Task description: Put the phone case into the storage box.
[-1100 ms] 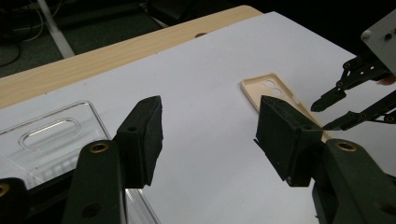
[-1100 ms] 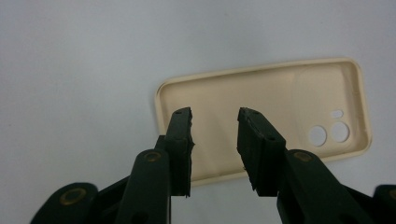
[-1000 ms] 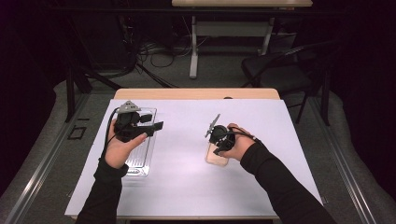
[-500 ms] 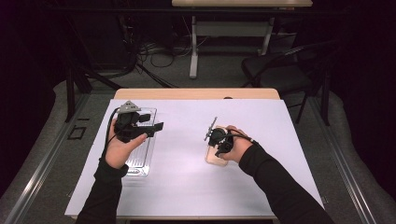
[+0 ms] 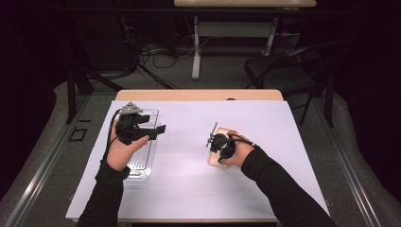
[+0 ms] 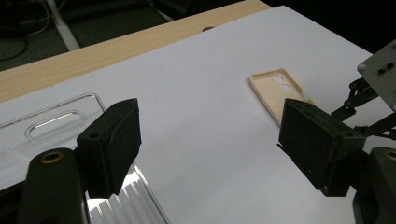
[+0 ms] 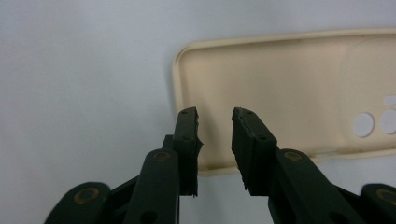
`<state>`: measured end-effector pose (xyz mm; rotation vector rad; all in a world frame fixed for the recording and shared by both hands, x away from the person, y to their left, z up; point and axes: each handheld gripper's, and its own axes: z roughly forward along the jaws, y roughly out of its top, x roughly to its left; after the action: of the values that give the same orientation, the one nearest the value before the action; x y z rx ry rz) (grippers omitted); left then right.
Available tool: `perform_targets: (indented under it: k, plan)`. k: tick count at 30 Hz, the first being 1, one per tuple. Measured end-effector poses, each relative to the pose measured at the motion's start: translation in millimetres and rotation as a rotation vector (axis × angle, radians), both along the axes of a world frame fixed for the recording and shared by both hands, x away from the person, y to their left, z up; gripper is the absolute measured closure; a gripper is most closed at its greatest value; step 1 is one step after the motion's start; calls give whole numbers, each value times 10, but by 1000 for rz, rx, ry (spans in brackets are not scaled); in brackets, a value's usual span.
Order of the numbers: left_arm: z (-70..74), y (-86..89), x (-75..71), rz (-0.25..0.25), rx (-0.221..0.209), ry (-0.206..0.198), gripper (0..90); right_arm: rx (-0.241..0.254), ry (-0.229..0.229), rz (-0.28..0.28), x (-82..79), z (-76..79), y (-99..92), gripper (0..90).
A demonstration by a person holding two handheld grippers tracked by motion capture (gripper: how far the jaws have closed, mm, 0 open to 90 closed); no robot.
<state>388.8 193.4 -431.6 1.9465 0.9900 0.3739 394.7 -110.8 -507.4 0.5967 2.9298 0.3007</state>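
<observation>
A beige phone case (image 5: 215, 160) lies inside-up on the white sheet, its camera holes at the far end (image 6: 279, 91). My right gripper (image 5: 218, 144) points down over its near corner. In the right gripper view the jaws (image 7: 215, 114) stand a narrow gap apart above the case (image 7: 280, 79), with nothing between them. My left gripper (image 5: 157, 132) hovers over a clear plastic tray (image 5: 142, 165) at the left. Its jaws (image 6: 212, 114) have just been opening and stand wide apart with nothing between them.
A white sheet (image 5: 189, 189) covers most of the table, and a strip of wooden top (image 5: 198, 94) shows at the far edge. The clear tray has a slotted handle (image 6: 56, 121) and a ribbed floor. Behind the table are a dark chair (image 5: 283, 71), desk legs and floor cables.
The left gripper's jaws have spread wider apart. Both hands have stayed about where they were, the right one still over the phone case.
</observation>
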Motion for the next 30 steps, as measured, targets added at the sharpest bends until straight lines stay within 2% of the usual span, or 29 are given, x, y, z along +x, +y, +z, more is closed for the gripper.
perform_targets:
  k: [5,13,30]
  plan:
    - [-7,-14,0,-4,8,1,180,4,16,13,-27,-22,37,713]
    - [-14,-18,2,-3,16,-1,155,-21,38,32,-50,-79,73,719]
    - [-22,-22,7,-5,16,6,155,-40,60,19,-52,-168,62,782]
